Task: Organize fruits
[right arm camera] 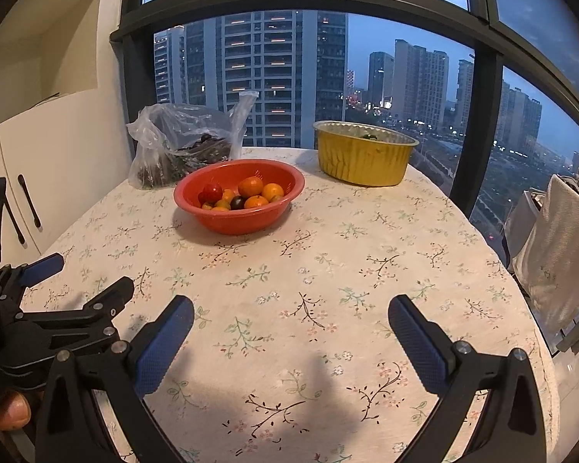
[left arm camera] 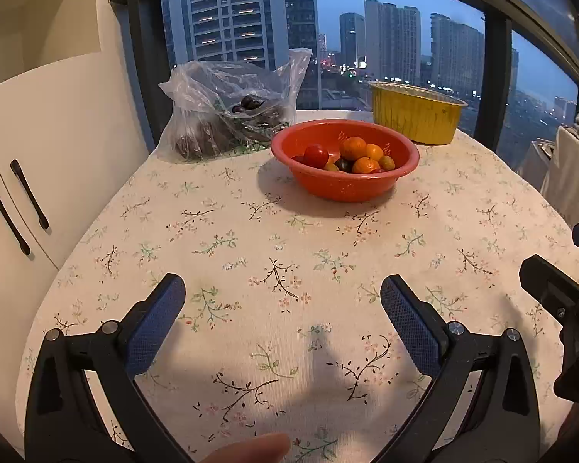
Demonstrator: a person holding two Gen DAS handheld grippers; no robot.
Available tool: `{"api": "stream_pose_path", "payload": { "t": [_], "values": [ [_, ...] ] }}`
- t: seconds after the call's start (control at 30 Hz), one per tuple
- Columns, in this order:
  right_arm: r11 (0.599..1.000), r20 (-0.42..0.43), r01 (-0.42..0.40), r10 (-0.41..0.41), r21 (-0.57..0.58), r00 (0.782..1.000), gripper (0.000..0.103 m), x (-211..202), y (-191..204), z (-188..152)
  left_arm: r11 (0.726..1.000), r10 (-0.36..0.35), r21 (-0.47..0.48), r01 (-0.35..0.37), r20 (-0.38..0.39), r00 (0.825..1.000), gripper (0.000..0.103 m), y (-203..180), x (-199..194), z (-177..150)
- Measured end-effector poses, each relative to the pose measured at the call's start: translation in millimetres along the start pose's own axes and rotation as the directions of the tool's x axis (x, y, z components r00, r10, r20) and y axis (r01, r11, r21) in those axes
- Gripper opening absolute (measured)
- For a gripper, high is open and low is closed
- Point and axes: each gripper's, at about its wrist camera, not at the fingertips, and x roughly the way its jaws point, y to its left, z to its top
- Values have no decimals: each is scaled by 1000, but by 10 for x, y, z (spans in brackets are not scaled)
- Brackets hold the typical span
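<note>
A red bowl (left arm camera: 343,189) (right arm camera: 231,223) stands at the far middle of the round table and holds several small oranges (left arm camera: 353,147) (right arm camera: 250,186), a red tomato (left arm camera: 315,155) (right arm camera: 212,191) and a dark fruit (right arm camera: 237,203). A yellow foil tub (left arm camera: 413,121) (right arm camera: 363,160) stands behind it to the right, with something dark green just showing inside. My left gripper (left arm camera: 282,297) is open and empty above the near table. My right gripper (right arm camera: 290,315) is open and empty too, to the right of the left one (right arm camera: 77,281).
A clear plastic bag (left arm camera: 227,115) (right arm camera: 181,146) of dark fruit lies at the far left of the table. The floral tablecloth (left arm camera: 289,250) covers the table. White cupboards (left arm camera: 38,177) stand left, a window behind, and cloth-draped furniture (right arm camera: 559,239) right.
</note>
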Motion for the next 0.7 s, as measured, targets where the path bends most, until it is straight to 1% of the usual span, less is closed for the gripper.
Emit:
{"api": "stream_pose_path", "payload": {
  "t": [0.7],
  "values": [
    [1000,-11,-6,6,-7,1000,103,7,46,-44,1000,1,1,-1,-6,1000,103,17,22,-46]
  ]
}}
